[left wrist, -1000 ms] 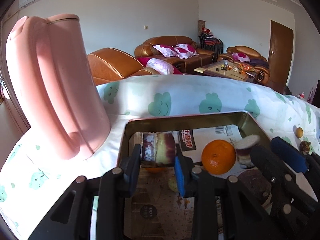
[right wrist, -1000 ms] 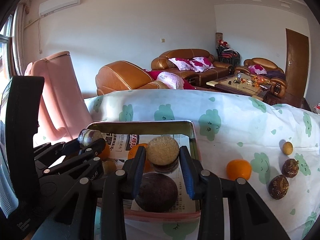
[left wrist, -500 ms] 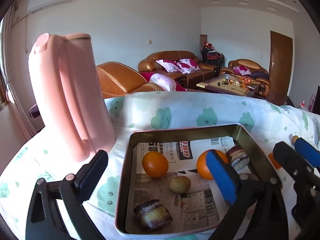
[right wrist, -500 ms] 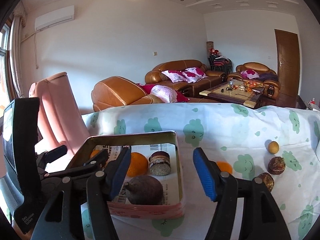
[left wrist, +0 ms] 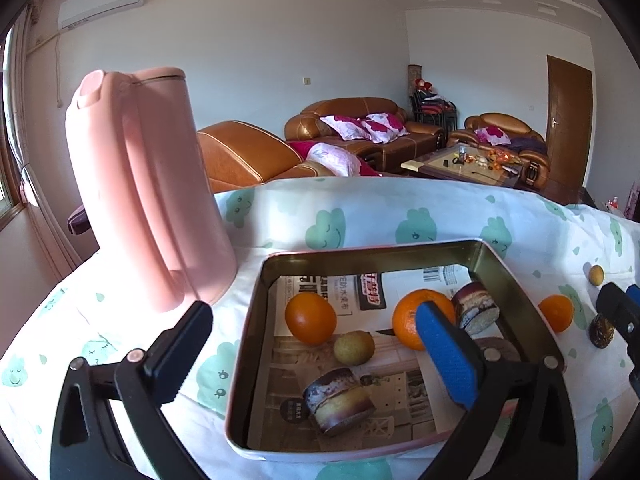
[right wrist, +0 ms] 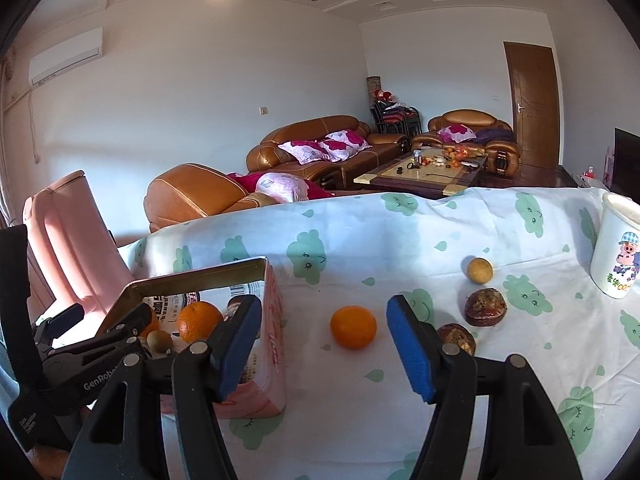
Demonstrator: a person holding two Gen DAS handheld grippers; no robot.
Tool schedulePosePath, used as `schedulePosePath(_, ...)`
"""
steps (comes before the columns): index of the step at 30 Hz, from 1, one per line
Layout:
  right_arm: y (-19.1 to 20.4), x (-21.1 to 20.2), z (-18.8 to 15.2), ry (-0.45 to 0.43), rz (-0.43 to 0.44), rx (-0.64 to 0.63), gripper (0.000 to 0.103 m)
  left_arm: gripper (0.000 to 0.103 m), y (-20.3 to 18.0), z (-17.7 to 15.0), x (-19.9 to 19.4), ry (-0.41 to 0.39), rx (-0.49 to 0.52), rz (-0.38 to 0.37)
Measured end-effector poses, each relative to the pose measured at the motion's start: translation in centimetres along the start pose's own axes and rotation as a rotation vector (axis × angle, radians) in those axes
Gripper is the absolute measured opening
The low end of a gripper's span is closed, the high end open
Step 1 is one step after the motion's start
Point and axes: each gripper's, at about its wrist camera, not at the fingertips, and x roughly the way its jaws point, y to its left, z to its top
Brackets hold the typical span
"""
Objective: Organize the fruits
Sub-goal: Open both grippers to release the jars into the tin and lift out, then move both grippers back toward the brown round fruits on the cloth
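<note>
1. Left gripper (left wrist: 312,340): jaws wide apart, nothing between them; black plastic fingers w/ blue ribbed pads, above the tin tray (left wrist: 256,304).
2. Right gripper (right wrist: 324,344): jaws also apart, nothing held; it hangs over the tablecloth (right wrist: 400,232) just right of the tray, w/ a loose orange (right wrist: 353,327) between its tips in view.
3. Tray is rectangular metal, gold inside, pink outside, lined w/ printed newspaper; the print is too small to read.
4. In tray: two smooth round oranges (left wrist: 311,323), one small dull yellow-green round fruit (left wrist: 353,347), two cut fruit pieces w/ dark purple rind and pale flesh (left wrist: 340,400).
5. On cloth, outside tray: a small yellow ball fruit (right wrist: 479,270) and two brown wrinkled fruits (right wrist: 485,306), near each other.
6. Cloth is white fabric w/ green cloud faces.
7. Pink matte plastic jug (left wrist: 140,216) stands left of tray.
8. White paper cup (right wrist: 616,248) w/ cartoon pig at right edge; its writing is not clear.
9. Left gripper's body reads "GenRob…", the rest hidden.
</note>
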Motion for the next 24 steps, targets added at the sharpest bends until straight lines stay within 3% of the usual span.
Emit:
schedulePosePath(9, -2.7, -1.5, -0.2, -0.010, -0.058, -0.037, 0.067, 0.103, -1.0, -0.4, -1.1, -0.011, 0.019, 0.014)
schedulePosePath(24, -10.2, -2.8, 0.4, -0.010, -0.165, 0.002, 0.067, 0.103, -5.4, -1.5, -3.8, -0.013, 0.073, -0.071)
